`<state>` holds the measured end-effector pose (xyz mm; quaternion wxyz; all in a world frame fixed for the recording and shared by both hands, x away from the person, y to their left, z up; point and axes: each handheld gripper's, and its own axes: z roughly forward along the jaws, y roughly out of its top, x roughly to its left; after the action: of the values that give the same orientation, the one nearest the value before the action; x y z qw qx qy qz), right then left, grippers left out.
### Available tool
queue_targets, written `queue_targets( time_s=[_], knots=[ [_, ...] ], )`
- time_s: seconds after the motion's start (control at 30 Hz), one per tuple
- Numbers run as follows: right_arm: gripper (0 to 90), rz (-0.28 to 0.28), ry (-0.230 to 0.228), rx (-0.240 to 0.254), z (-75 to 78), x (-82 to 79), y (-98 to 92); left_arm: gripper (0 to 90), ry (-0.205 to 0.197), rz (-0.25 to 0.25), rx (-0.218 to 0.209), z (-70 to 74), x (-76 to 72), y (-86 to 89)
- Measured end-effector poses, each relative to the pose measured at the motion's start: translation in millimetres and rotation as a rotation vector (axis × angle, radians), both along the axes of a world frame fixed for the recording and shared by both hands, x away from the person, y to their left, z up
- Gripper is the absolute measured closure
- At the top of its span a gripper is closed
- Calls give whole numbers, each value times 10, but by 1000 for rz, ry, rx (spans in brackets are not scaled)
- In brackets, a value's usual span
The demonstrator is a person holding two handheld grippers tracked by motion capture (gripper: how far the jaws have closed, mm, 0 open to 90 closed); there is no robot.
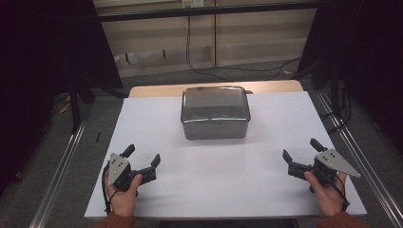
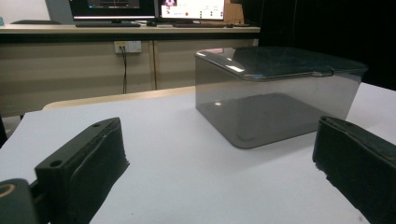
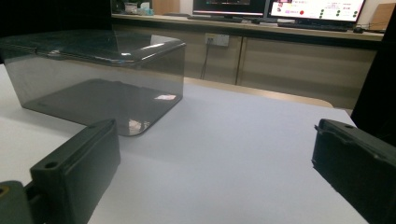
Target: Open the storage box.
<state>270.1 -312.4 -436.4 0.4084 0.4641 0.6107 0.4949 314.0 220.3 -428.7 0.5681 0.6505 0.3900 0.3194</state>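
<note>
Smoked transparent lidded box (image 1: 215,113) — stood at the far middle of the white counter (image 1: 228,185), lid seated. Left claw (image 1: 142,159) — held at the near left, jaws spread wide, nothing between them, well apart from the box. Right claw (image 1: 299,153) — held at the near right, jaws likewise spread and empty, angled toward the box.
</note>
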Motion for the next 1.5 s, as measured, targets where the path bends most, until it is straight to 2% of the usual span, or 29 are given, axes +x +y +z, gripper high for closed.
queue_targets(
  time_s=[0.27, 0.4, 0.43, 0.5, 0.6, 0.67, 0.77, 0.83, 0.9, 1.0, 1.1, 1.2, 1.27, 1.5],
  knots=[
    [6, 30, 10, 21, -9, 8, 8, 24, 3, 2, -1, -11, 9, -2],
    [5, 45, 15, 15, -13, 11, 9, 24, 4, 6, 10, -10, 12, -19],
    [6, 56, 17, -4, -12, 13, 17, 24, 5, 1, 7, -14, 13, -23],
    [6, 65, 18, -10, -11, 15, 32, 26, -1, -10, 15, -15, 7, -24],
    [6, 78, 16, 0, -7, 17, 51, 29, 0, -16, 12, -21, 3, -35],
    [5, 90, 26, -8, -5, 27, 92, 29, 2, -11, 17, -24, 3, -31],
    [4, 93, 10, -15, -8, 47, 129, 30, 4, -9, 11, -23, 0, -28],
    [7, 89, 9, -13, -11, 51, 142, 30, 8, -11, 17, -29, 1, -36],
    [7, 101, 15, -1, -22, 72, 169, 41, 18, -24, 2, -33, -3, -49],
    [7, 111, 17, 7, -27, 89, 192, 41, 12, -23, 9, -31, 1, -75],
    [7, 131, 17, 2, -30, 123, 239, 40, 9, -5, 21, -33, 9, -79],
    [7, 156, 19, 4, -24, 167, 323, 40, 12, 0, 14, -35, 12, -67],
    [3, 177, 24, 10, -17, 186, 368, 40, 12, -1, 14, -34, 11, -65],
    [3, 202, 13, 8, 5, 263, 506, 40, 20, -12, 11, -42, 15, -63]
  ],
)
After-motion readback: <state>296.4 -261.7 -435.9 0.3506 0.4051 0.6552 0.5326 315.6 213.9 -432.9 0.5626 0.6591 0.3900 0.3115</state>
